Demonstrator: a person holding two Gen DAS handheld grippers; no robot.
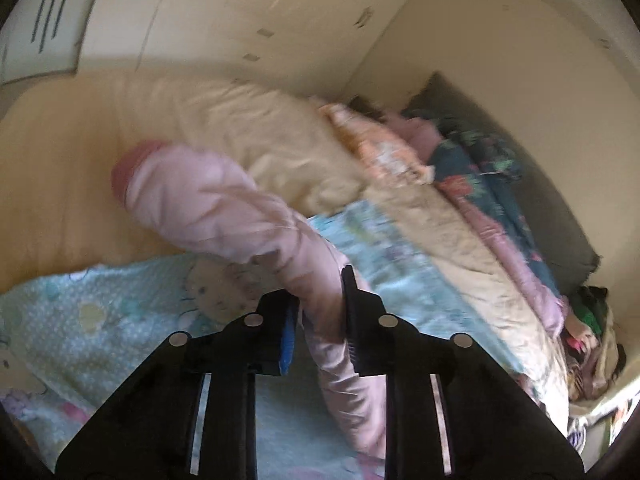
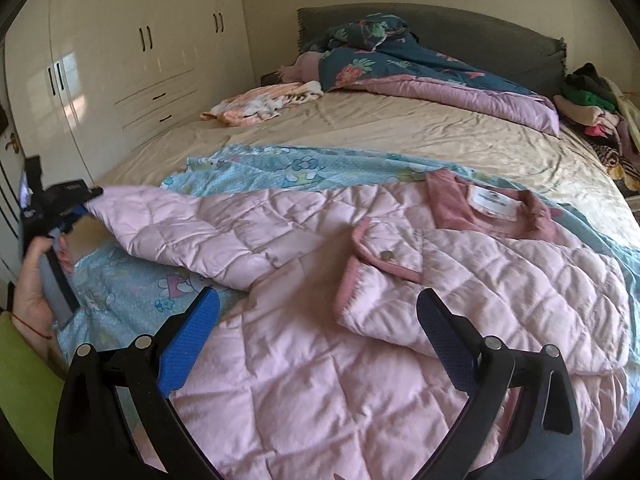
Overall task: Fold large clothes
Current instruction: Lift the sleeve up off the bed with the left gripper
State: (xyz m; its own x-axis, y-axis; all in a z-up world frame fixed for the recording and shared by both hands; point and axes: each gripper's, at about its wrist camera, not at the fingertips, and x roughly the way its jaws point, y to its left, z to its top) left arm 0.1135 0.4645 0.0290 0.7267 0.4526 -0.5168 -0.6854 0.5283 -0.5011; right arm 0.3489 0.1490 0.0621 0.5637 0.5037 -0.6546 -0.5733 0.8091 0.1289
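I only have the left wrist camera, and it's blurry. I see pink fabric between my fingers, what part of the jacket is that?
Observer: The right wrist view shows the left gripper shut on the sleeve of the pink quilted jacket, near its end.
Operator: Where's the rest of the jacket?
Observer: Its body lies spread on the light blue cartoon sheet, collar toward the headboard.
Operator: And the right gripper?
Observer: The right gripper is open above the jacket's body, holding nothing.
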